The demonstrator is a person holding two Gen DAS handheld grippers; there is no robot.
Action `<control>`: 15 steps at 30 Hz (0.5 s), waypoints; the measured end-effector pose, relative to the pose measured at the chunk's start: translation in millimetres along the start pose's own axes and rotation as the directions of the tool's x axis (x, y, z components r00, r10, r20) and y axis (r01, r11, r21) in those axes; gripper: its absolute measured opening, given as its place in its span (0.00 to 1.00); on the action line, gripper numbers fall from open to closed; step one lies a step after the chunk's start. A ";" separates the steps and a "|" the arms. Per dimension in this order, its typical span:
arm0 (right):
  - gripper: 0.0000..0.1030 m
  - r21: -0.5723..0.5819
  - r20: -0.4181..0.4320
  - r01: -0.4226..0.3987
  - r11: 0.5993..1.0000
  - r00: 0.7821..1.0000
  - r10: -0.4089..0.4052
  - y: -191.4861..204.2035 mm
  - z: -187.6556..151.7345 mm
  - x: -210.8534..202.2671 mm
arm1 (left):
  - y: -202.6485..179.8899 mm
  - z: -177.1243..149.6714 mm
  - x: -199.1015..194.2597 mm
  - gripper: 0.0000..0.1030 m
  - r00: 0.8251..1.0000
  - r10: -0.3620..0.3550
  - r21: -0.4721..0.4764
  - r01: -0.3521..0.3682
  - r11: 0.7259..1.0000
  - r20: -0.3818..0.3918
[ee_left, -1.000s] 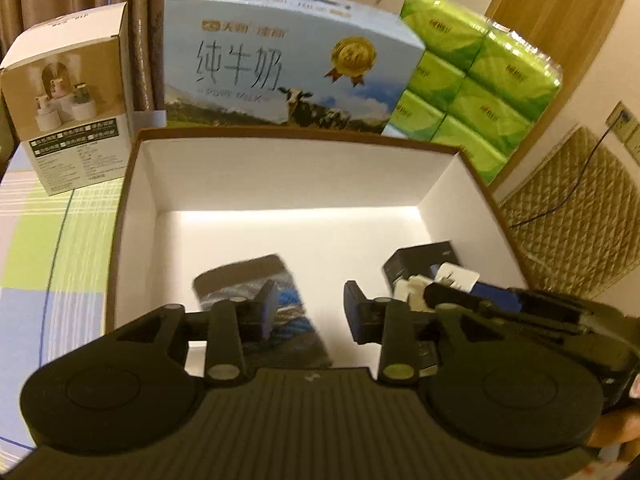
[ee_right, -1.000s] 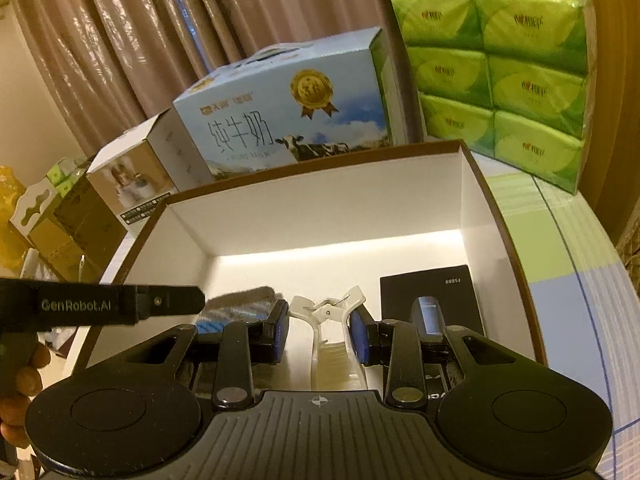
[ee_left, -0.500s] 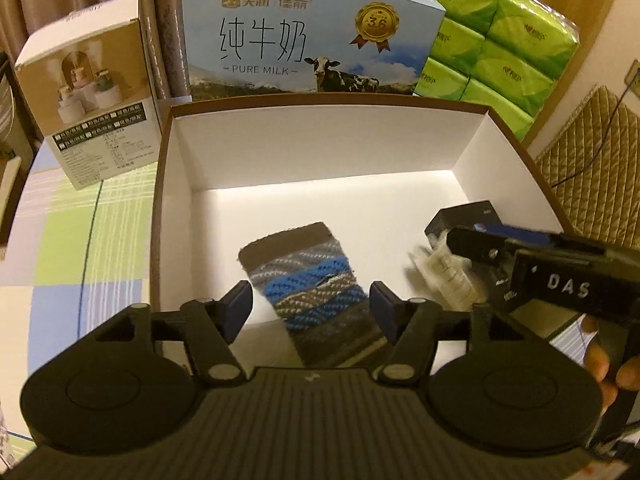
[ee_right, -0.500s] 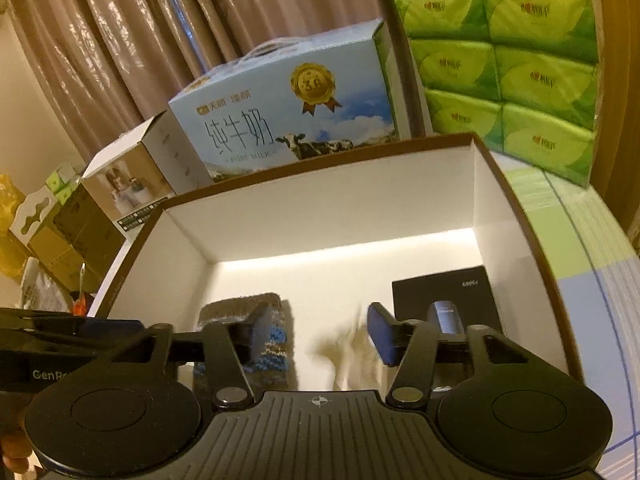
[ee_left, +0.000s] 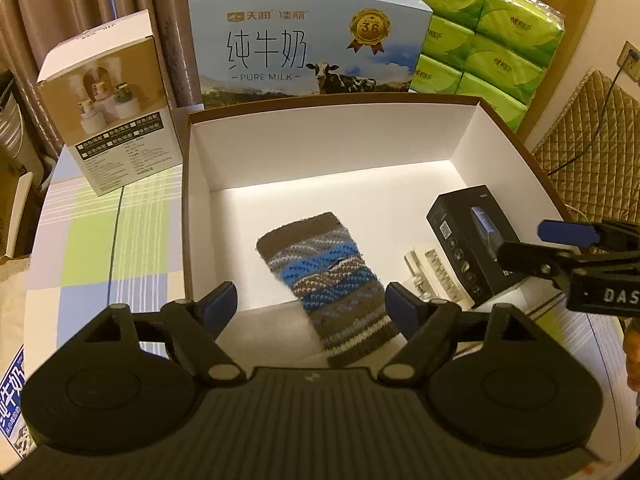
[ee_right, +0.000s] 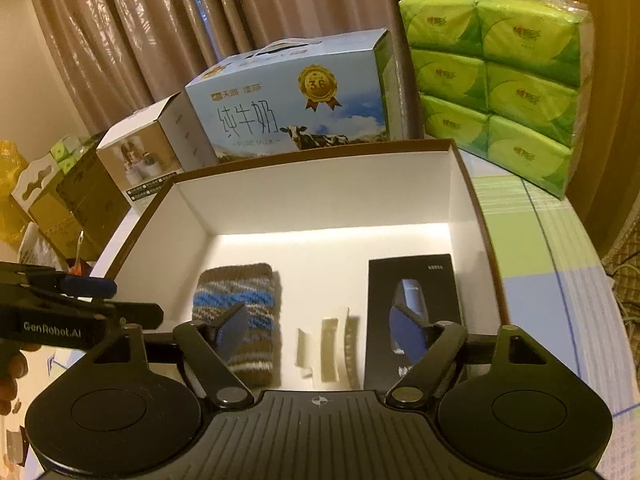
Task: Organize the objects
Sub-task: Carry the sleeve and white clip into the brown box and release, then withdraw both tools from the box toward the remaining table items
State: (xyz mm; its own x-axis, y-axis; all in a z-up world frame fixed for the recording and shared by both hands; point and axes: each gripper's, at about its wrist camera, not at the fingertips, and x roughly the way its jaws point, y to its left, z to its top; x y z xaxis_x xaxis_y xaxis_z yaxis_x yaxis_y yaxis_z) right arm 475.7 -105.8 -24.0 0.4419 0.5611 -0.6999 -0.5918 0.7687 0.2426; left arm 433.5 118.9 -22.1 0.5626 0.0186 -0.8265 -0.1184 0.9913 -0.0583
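Nearest us, the left gripper [ee_left: 312, 304] is spread wide and empty, low in its frame; the right gripper [ee_right: 320, 330] gapes just as wide, gripping nothing. Past them, inside the white-lined box [ee_left: 332, 144], we see a striped knitted sock [ee_left: 324, 276] at centre, a white hair clip [ee_right: 332, 350] beside it, then a black package [ee_right: 412, 292] right. Farther up stand a milk carton [ee_left: 308, 48] and green tissue packs [ee_left: 480, 28].

This looks like a home room. Brown curtains [ee_right: 160, 32] hang behind a table with a checked cloth [ee_left: 100, 240], where a milk carton [ee_left: 308, 40], a tissue pack [ee_right: 500, 84] and cardboard boxes [ee_right: 60, 208] pile up; a quilted chair [ee_left: 588, 148] stands beside it.
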 end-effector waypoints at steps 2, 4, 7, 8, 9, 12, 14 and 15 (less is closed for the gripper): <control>0.78 0.005 0.002 -0.004 1.000 1.000 0.004 0.3 -3.4 -7.5 | -0.5 -2.0 -6.5 0.76 1.000 -0.009 0.000 0.009 1.000 0.006; 0.80 0.003 0.004 -0.004 1.000 1.000 0.004 2.0 -6.6 -15.5 | -2.2 -4.4 -12.8 0.77 1.000 -0.008 0.001 0.008 1.000 0.008; 0.82 -0.004 0.001 0.003 1.000 1.000 -0.003 5.5 -10.2 -25.3 | -5.2 -9.4 -24.0 0.77 1.000 -0.013 0.005 0.013 1.000 0.014; 0.82 -0.002 0.002 0.004 1.000 1.000 -0.004 6.6 -11.7 -28.9 | -6.0 -11.4 -27.8 0.77 1.000 -0.014 0.003 0.014 1.000 0.013; 0.82 0.000 0.003 0.004 1.000 1.000 -0.004 7.5 -13.0 -32.1 | -6.8 -13.4 -31.0 0.77 1.000 -0.014 0.002 0.014 1.000 0.013; 0.83 0.005 0.008 -0.004 1.000 1.000 0.004 10.5 -18.3 -42.8 | -9.3 -20.6 -42.0 0.77 1.000 -0.011 0.000 0.011 1.000 0.018; 0.84 0.009 0.009 -0.007 1.000 1.000 0.007 12.2 -21.5 -49.2 | -10.5 -26.4 -49.7 0.78 1.000 -0.017 -0.008 0.017 1.000 0.025; 0.84 0.009 0.012 -0.010 1.000 1.000 0.010 13.3 -23.3 -52.6 | -11.0 -29.2 -53.7 0.79 0.999 -0.019 -0.013 0.019 1.000 0.030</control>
State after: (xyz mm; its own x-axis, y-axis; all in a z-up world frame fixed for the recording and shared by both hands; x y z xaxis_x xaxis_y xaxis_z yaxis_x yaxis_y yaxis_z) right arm 428.9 -132.2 0.4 0.4437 0.5726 -0.6894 -0.5901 0.7656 0.2561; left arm 380.7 103.1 6.5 0.5893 0.0038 -0.8079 -0.1185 0.9896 -0.0817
